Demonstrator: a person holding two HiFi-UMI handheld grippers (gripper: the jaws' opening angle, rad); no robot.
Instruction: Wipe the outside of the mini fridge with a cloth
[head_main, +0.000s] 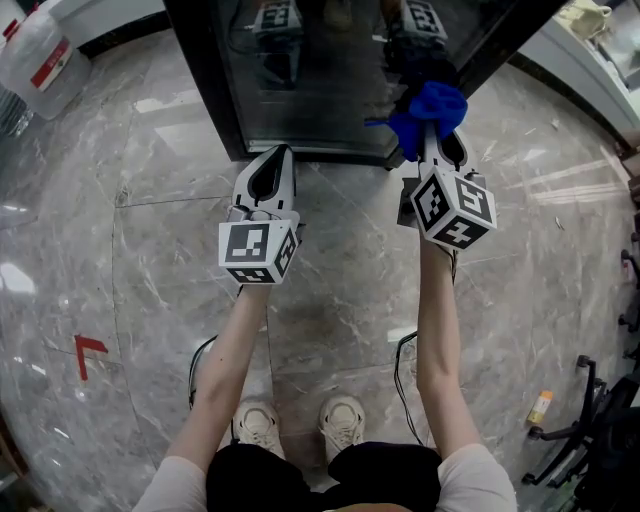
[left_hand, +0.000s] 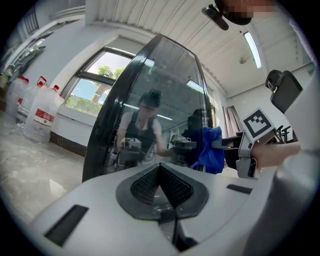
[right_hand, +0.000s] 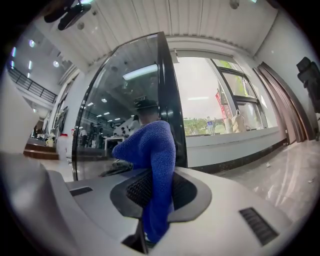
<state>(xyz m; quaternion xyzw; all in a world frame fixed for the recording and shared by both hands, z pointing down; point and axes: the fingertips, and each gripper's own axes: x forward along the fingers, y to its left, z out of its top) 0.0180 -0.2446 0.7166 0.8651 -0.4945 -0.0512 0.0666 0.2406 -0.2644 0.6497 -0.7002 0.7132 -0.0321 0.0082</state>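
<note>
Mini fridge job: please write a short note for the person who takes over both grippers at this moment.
Left gripper: jaws together, nothing between them, held in front of the mini fridge.
Right gripper: jaws shut on the blue cloth, which is up at the right edge of the fridge's glass front. Whether the cloth touches the glass cannot be told.
The fridge stands on the marble floor, directly ahead.
Done: the cloth is in the jaws and at the fridge. How much is wiped does not show.
Left: probably the glass front, the black frame and the other outside faces.
</note>
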